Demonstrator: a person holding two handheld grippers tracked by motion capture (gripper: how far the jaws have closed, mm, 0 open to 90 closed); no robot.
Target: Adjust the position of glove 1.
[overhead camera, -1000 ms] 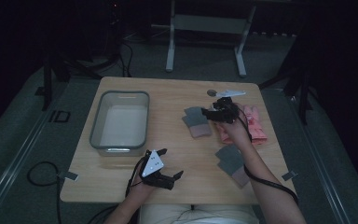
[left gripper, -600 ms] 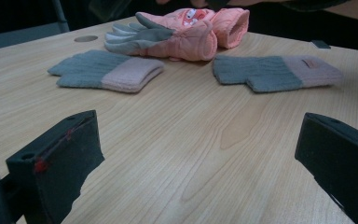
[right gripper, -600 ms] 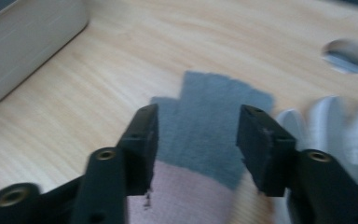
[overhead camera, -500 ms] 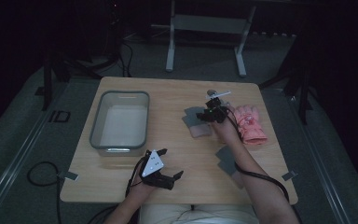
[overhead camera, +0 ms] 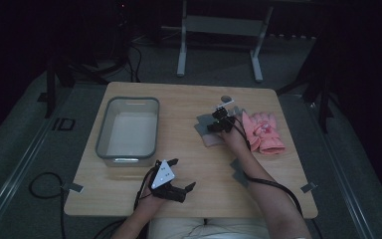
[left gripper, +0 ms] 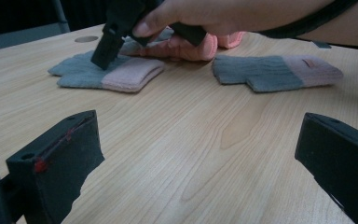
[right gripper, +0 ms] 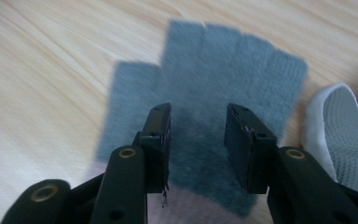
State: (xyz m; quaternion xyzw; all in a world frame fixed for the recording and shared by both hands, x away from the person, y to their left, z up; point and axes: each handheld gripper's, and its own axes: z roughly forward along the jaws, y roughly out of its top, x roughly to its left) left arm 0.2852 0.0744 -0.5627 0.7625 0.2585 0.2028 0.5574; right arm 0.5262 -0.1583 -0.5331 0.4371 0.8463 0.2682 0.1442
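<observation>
Grey knit with a pale pink cuff: the grey glove (right gripper: pixel 214 116) lies flat on the wooden table (overhead camera: pixel 189 149), right of the clear plastic bin (overhead camera: pixel 128 130) and just beside the pink gloves (overhead camera: pixel 263 132). The right gripper (overhead camera: pixel 218 119) has come in from over those pink gloves during the last second and now hangs directly above the grey glove's palm, jaws partly open with a gap between them, holding nothing. That shift suggests the grey glove is the pick, and the next move is probably a short drop and a pinch on the fabric. In the right gripper view a white glove (right gripper: pixel 340 126) lies just off the grey one's edge. A second grey glove (left gripper: pixel 275 72) rests nearer the person, apart from the first. The left gripper (overhead camera: pixel 171 177) has not moved; it sits at the table's near edge, jaws spread wide and empty. No brand, label or writing can be read on the gloves, the bin or the grippers.
</observation>
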